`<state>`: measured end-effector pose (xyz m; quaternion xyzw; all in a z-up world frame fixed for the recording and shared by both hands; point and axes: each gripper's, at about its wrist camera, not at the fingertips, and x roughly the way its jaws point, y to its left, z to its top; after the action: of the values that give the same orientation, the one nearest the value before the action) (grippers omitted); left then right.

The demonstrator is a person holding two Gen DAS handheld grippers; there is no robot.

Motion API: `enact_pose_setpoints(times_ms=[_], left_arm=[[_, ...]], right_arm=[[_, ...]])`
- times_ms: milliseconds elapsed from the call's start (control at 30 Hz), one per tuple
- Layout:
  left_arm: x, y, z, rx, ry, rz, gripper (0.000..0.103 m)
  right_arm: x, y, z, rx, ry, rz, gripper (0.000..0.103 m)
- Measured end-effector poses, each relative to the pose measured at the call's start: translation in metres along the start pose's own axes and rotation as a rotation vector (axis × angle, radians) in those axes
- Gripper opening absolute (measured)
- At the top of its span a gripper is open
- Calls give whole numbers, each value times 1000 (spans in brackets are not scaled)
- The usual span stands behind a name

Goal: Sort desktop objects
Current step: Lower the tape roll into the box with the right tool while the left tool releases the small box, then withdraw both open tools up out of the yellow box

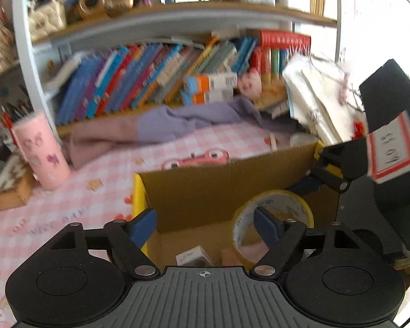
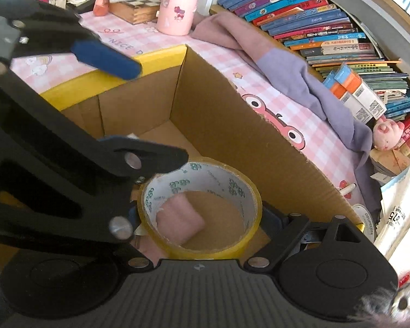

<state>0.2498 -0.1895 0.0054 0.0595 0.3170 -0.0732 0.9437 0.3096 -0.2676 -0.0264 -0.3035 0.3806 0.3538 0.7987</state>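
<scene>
**A:** Item one, the cardboard box [image 1: 205, 191] on the pink checked surface [image 1: 101, 175]. What do we log inside it?

**B:** We log the tape roll [image 2: 232, 186], yellow-edged and tilted. It is within the box walls and above the box floor. Through its hole we see a pink soft thing [image 2: 180, 218] lying on the floor of the box.

**A:** Right hand-held gripper [image 2: 202, 216]?

**B:** Its jaws stand wide, one on each side of the roll. One pad is against the roll's outer wall and the other is hidden behind the left tool. We enter it as gripping the roll.

**A:** Left hand-held gripper [image 1: 206, 225]?

**B:** It is spread wide over the box and holds nothing. One finger reaches to the roll's rim without pinching it.

**A:** Outside the box?

**B:** Beyond the box's far wall we list a pink cup [image 2: 177, 2], a purple cloth [image 2: 300, 76] and rows of books [image 2: 314, 22].
</scene>
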Motion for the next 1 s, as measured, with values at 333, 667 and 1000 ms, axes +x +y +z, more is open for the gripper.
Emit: enact_pose_setpoints(times_ms=[333, 667, 1000], left_arm=[[-54, 16, 0, -90, -143, 65, 94], [-101, 39, -27, -145, -172, 83, 99], [-127, 62, -56, -167, -114, 134, 99]], right_arm=[[-27, 1, -14, 54, -63, -126, 89], [-53, 3, -10, 117, -127, -246, 97], [-95, 41, -16, 256, -220, -296, 97]])
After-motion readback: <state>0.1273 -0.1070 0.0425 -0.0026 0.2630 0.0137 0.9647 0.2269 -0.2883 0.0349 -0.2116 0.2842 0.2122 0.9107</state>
